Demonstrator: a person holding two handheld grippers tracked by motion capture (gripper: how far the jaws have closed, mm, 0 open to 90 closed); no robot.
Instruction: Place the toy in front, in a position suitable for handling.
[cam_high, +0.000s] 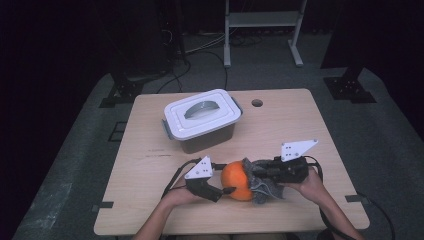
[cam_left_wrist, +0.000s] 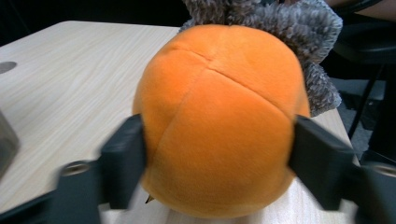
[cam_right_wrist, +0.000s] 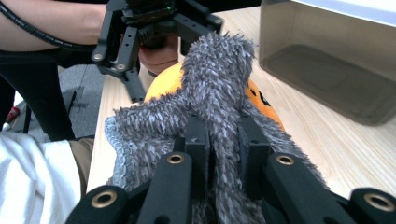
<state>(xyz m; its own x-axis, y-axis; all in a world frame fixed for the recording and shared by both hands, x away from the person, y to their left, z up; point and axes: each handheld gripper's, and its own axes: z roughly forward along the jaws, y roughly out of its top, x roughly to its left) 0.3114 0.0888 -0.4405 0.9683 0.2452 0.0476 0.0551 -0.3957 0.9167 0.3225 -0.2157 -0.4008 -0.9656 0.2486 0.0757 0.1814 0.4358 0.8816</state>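
Note:
An orange plush ball (cam_high: 236, 180) lies near the table's front edge, with a grey fuzzy cloth (cam_high: 260, 192) attached to its right side. My left gripper (cam_high: 225, 190) comes at the ball from the left. In the left gripper view the ball (cam_left_wrist: 219, 116) sits between the two black jaws, and both pads touch its sides. My right gripper (cam_high: 252, 175) comes from the right and is shut on the grey cloth (cam_right_wrist: 215, 74), which stands up between its jaws. Behind the cloth is the orange ball (cam_right_wrist: 161, 81), and beyond it the left gripper (cam_right_wrist: 140, 51).
A grey plastic box with a closed white lid (cam_high: 202, 117) stands on the wooden table (cam_high: 150, 150) behind the ball, a hand's width away. A round hole (cam_high: 257, 103) sits near the table's far edge. Bare tabletop lies to the left and right of the hands.

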